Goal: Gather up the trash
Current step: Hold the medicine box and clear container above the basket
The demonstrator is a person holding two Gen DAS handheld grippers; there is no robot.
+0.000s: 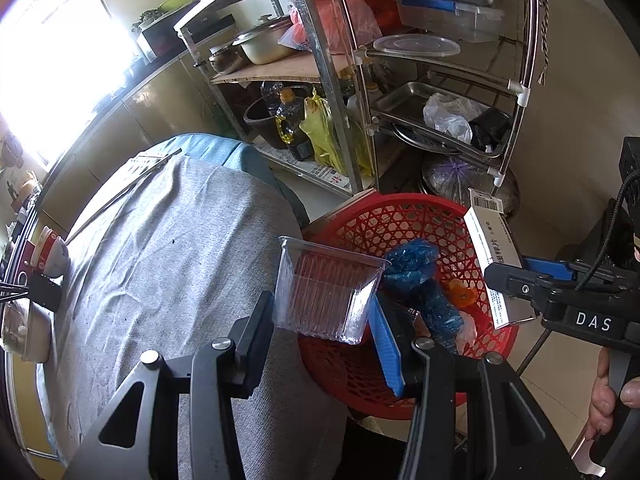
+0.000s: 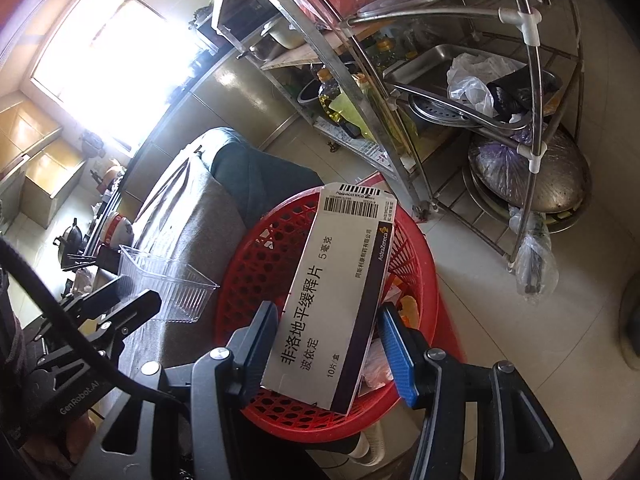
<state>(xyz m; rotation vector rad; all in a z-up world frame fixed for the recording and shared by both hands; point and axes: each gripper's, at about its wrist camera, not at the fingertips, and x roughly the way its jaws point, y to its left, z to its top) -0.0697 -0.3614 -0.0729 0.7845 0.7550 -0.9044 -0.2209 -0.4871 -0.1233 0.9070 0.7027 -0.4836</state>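
Observation:
My left gripper (image 1: 320,308) is shut on a clear ribbed plastic tray (image 1: 328,288), held at the grey-clothed table's edge (image 1: 180,260) beside the red mesh basket (image 1: 400,204). Blue crumpled bags (image 1: 412,264) and an orange scrap (image 1: 464,294) lie inside the basket. My right gripper (image 2: 327,316) is shut on a white medicine box (image 2: 336,300) with black print and a barcode, held over the basket (image 2: 248,276). The right wrist view shows the left gripper (image 2: 136,294) with the tray (image 2: 168,284) at left. The left wrist view shows the right gripper (image 1: 516,276) with the box (image 1: 496,256).
A metal rack (image 1: 340,120) behind the basket holds pots, an oil bottle (image 1: 288,120), plastic bags and a steel tray. Bowls (image 1: 50,256) and dark utensils sit at the table's far left. A person's hand (image 1: 604,392) grips the right handle. Beige tiled floor (image 2: 500,320) lies right of the basket.

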